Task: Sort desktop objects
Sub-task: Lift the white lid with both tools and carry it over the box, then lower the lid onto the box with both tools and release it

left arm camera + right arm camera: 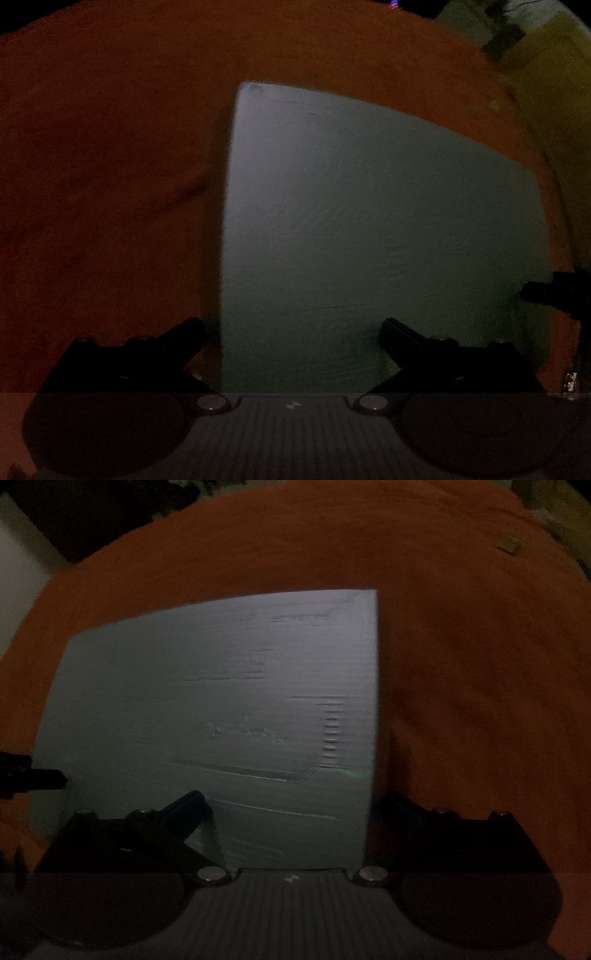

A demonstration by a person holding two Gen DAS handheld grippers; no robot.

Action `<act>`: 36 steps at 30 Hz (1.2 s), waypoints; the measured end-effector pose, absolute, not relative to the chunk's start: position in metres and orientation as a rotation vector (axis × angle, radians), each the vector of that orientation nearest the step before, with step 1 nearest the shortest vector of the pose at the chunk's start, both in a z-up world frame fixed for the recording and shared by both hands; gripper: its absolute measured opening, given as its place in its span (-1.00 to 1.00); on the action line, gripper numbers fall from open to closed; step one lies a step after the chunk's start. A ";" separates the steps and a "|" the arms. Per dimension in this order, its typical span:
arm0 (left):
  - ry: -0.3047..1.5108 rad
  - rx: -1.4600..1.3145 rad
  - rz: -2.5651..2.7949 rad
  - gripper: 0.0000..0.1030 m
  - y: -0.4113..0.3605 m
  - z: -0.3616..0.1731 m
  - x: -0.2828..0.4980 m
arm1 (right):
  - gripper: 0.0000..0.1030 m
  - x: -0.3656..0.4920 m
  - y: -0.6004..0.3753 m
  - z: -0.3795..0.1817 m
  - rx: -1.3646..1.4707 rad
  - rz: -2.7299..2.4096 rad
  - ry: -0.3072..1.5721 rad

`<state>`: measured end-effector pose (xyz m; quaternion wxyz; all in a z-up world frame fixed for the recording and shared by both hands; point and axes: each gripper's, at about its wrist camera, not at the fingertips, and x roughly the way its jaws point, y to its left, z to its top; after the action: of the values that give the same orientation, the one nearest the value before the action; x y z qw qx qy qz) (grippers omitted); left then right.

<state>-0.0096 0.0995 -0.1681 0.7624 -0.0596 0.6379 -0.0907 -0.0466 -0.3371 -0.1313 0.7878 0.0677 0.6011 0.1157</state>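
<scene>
A large flat grey slab, like a closed laptop or board (380, 229), lies on an orange cloth (110, 166). My left gripper (291, 332) is open, its fingers straddling the slab's near left edge. The slab also shows in the right wrist view (221, 701), with faint raised lines on its surface. My right gripper (295, 808) is open, its fingers straddling the slab's near right edge. Each gripper shows at the other view's side edge: the right one in the left wrist view (554, 291), the left one in the right wrist view (29, 775). The scene is very dark.
The orange cloth (461, 646) covers the surface all around the slab. A small flat tan object (509, 545) lies on the cloth far right. Dim yellowish clutter (546, 92) sits beyond the cloth's far right edge.
</scene>
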 end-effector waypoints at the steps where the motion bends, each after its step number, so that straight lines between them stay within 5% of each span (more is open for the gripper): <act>1: 1.380 -0.134 -0.199 0.99 0.099 -0.161 -0.010 | 1.00 -0.046 -0.336 -0.124 0.136 0.244 1.291; 9: 1.319 -0.062 -0.183 0.99 0.064 -0.095 -0.023 | 1.00 -0.040 -0.330 -0.063 0.236 0.176 1.348; 22: 1.068 -0.183 -0.212 0.99 0.028 -0.012 -0.086 | 1.00 -0.110 -0.277 0.064 0.139 0.339 0.959; 27: 0.971 -0.088 -0.213 0.99 0.010 0.003 -0.111 | 1.00 -0.149 -0.247 0.080 -0.039 0.390 0.872; 36: 0.901 0.058 -0.203 0.99 -0.021 -0.007 -0.143 | 1.00 -0.169 -0.260 0.050 0.201 0.192 0.920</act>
<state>-0.1433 -0.0209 -0.0065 0.8949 0.0280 0.4345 -0.0980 -0.1689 -0.2599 0.0503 0.8867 0.0967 0.4426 0.0922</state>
